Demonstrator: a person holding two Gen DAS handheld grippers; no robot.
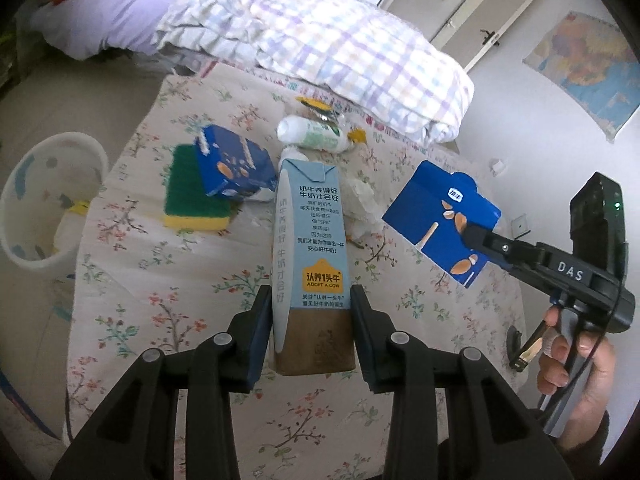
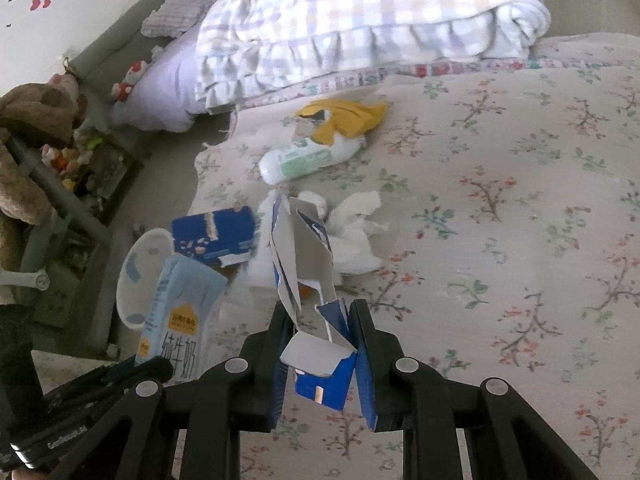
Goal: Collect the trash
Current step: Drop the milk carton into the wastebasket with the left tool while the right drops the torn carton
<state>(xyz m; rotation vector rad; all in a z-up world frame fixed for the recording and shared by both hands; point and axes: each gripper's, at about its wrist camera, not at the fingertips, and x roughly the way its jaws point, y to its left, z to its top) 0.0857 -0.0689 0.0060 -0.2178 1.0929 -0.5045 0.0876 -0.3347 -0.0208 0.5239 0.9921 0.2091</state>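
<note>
Across both views we see a bed covered with a floral sheet (image 1: 168,320), and a checked quilt (image 1: 320,40) is rolled up at its far side. On the wall at the right of the left wrist view hangs a map (image 1: 588,68). On the floor beside the bed stands a white bin (image 1: 48,200).

We hold the left gripper (image 1: 311,300) above the sheet, and its jaws are closed on the sides of a light blue milk carton (image 1: 310,240), near the brown bottom part. The carton is lifted from the bed and points away from the camera.

We hold the right gripper (image 2: 320,312) in a hand (image 1: 576,368), and its jaws stand narrow, pinching a torn, flattened blue box (image 2: 316,288). This box is also in the air, over the sheet.

More trash lies on the bed. Another blue box (image 1: 234,164) rests on a green and yellow sponge (image 1: 196,196). Behind the carton lies a white bottle with green label (image 1: 314,134), touching a yellow wrapper (image 2: 344,116). Crumpled white tissue (image 2: 356,232) lies near the middle of the sheet, just beside the held boxes in the picture.
</note>
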